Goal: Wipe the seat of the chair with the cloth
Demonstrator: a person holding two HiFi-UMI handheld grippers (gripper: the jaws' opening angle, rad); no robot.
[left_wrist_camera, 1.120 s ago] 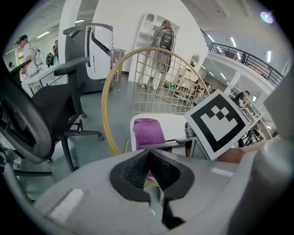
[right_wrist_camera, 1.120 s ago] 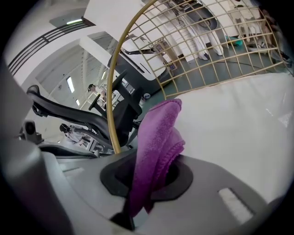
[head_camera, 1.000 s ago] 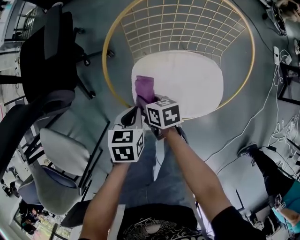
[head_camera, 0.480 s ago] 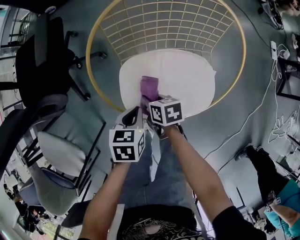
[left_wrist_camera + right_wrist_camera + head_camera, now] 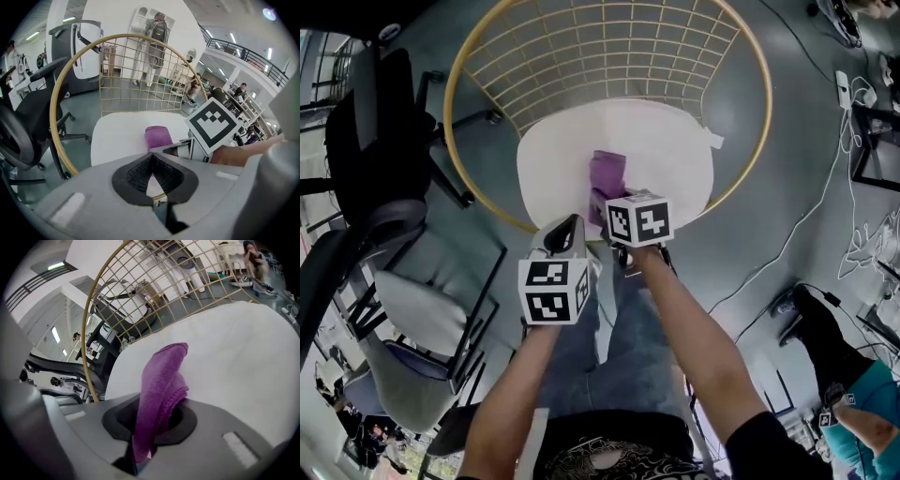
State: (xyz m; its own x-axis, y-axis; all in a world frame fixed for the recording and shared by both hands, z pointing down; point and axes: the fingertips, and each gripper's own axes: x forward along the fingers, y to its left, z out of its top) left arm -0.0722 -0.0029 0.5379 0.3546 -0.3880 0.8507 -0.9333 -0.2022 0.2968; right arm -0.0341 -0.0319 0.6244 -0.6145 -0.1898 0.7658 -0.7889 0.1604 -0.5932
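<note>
A purple cloth (image 5: 607, 176) lies on the white seat cushion (image 5: 666, 155) of a gold wire chair (image 5: 609, 56). My right gripper (image 5: 602, 203) is shut on the cloth (image 5: 161, 380), whose free end rests on the white seat (image 5: 234, 357) ahead of the jaws. My left gripper (image 5: 565, 236) hangs at the seat's near edge, jaws shut with nothing between them; its view shows the cloth (image 5: 158, 137), the seat (image 5: 117, 136) and the right gripper's marker cube (image 5: 212, 124).
A black office chair (image 5: 370, 141) and a grey chair (image 5: 422, 319) stand to the left. Cables (image 5: 853, 178) run over the floor at right. A person's legs (image 5: 834, 366) show at lower right. The gold wire backrest (image 5: 136, 70) rises behind the seat.
The right gripper with the cloth has moved slightly further onto the seat, towards its middle. The chair has come nearer in the head view. The left gripper has barely shifted.
</note>
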